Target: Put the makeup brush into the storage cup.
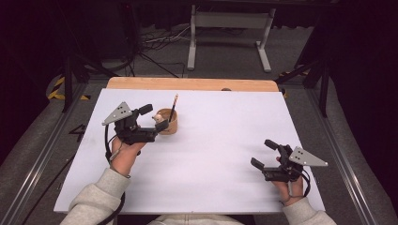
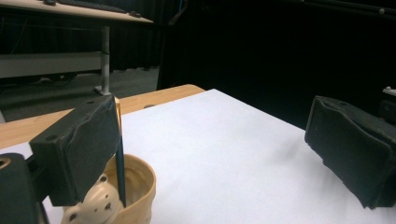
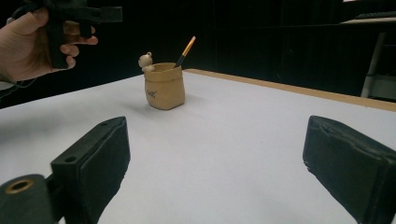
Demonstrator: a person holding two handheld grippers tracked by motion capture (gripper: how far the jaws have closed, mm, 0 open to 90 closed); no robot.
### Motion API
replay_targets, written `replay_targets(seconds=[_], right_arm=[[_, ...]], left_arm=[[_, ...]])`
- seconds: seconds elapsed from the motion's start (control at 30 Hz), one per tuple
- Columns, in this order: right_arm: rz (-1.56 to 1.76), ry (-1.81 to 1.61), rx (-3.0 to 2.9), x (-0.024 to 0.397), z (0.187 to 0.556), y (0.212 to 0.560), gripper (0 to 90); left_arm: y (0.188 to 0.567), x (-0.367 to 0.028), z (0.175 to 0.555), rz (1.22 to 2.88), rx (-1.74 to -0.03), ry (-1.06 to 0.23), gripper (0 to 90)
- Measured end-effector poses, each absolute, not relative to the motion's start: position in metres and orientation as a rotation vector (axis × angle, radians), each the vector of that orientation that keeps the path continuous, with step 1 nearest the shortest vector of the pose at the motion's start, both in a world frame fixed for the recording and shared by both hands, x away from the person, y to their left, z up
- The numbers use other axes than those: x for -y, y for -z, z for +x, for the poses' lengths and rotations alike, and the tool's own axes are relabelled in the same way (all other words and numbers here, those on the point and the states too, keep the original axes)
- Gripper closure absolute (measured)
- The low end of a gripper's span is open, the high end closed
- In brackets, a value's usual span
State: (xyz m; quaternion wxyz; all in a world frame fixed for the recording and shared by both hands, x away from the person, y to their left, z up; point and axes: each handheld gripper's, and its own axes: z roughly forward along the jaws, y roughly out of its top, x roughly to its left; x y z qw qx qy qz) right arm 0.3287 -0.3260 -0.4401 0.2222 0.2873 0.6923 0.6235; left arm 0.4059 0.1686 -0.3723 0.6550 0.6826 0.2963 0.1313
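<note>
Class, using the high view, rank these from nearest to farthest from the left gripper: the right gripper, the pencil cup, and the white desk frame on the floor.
1. Pencil cup, just right of the left gripper.
2. Right gripper, across the table at right.
3. White desk frame, on the floor beyond the table.

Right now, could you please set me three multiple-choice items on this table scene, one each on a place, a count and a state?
1. Where does the pencil stand?
A. flat on the table
B. in the cup
C. in the right gripper

2. How many pencils are in the cup?
A. one
B. two
C. four

3. How are the jaws of the left gripper?
A. shut on the pencil
B. shut on the cup
C. open

Answers:
1 B, the pencil leans out of the cup's mouth.
2 A, a single pencil rises from it.
3 C, the left gripper view shows its pads wide apart, pressing on nothing.
</note>
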Motion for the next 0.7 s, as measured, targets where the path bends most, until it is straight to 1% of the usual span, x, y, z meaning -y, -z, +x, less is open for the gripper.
replay_targets(seconds=[0.17,0.3,0.7], right_arm=[[0.799,-1.718,-1.913,0.327,0.329,0.441,7.6],[0.801,-1.721,-1.907,0.327,0.328,0.44,7.5],[0.801,-1.72,-1.915,0.326,0.329,0.441,7.4]], left_arm=[[0.372,-0.178,0.395,1.547,-0.659,-0.314,3.8],[0.372,-0.185,0.386,1.545,-0.634,-0.283,3.2],[0.38,-0.204,0.364,1.558,-0.608,-0.299,2.7]])
